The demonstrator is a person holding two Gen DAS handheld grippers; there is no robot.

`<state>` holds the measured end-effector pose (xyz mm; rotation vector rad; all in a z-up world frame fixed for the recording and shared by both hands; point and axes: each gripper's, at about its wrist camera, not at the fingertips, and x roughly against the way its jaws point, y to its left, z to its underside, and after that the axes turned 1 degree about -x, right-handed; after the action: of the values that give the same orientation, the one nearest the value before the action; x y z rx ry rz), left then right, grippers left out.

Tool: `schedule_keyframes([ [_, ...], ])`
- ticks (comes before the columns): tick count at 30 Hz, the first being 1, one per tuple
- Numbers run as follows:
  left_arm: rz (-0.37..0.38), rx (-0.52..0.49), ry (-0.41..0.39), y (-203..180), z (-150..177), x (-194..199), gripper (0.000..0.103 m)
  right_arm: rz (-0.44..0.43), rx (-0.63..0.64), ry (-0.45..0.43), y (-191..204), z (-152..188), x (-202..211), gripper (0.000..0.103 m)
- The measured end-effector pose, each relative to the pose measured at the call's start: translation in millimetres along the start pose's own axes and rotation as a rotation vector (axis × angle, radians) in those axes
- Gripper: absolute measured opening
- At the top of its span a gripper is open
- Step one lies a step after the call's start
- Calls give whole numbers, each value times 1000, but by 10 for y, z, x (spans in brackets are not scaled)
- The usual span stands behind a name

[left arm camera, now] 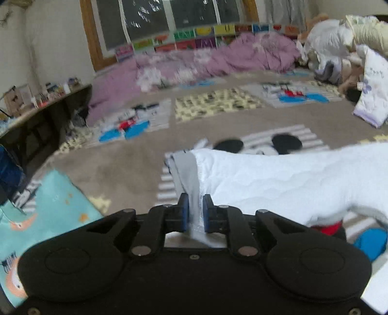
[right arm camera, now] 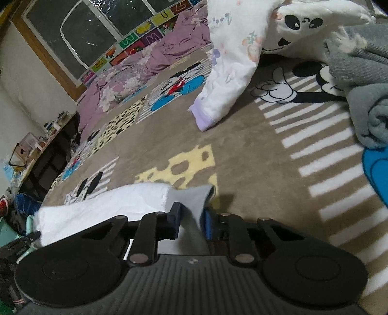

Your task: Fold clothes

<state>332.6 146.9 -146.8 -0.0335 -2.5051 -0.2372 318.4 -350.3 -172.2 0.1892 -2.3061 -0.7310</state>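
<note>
A white quilted garment (left arm camera: 291,179) with grey cuffs stretches across the patterned carpet (left arm camera: 116,167). My left gripper (left arm camera: 195,206) is shut on its grey cuff (left arm camera: 185,169), the cloth pinched between the blue pads (left arm camera: 184,208). In the right wrist view the same white garment (right arm camera: 109,208) runs off to the left, and my right gripper (right arm camera: 192,218) is shut on its other grey cuff (right arm camera: 191,196), just above the carpet (right arm camera: 242,150).
A white floral garment with a purple cuff (right arm camera: 228,80) hangs down ahead. Grey folded clothes (right arm camera: 363,80) and a plush toy (right arm camera: 310,21) lie at the right. A purple quilt (left arm camera: 194,63) lies under the window. A low dark table (left arm camera: 43,114) stands left, a teal mat (left arm camera: 48,213) beside it.
</note>
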Motion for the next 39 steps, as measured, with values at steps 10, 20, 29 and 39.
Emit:
schedule_keyframes([
  [10,-172,-115,41,-57,48,-170,31,111,68,21,82,-32,-64,23],
  [20,-120,232,13,315,63,446,48,19,-149,-48,-145,327,726,51],
  [29,46,646,-11,562,419,1255,51,-76,-378,-54,-347,1024,1263,53],
  [39,120,908,13,694,1110,2000,60,-177,-551,-53,-369,1542,1371,55],
])
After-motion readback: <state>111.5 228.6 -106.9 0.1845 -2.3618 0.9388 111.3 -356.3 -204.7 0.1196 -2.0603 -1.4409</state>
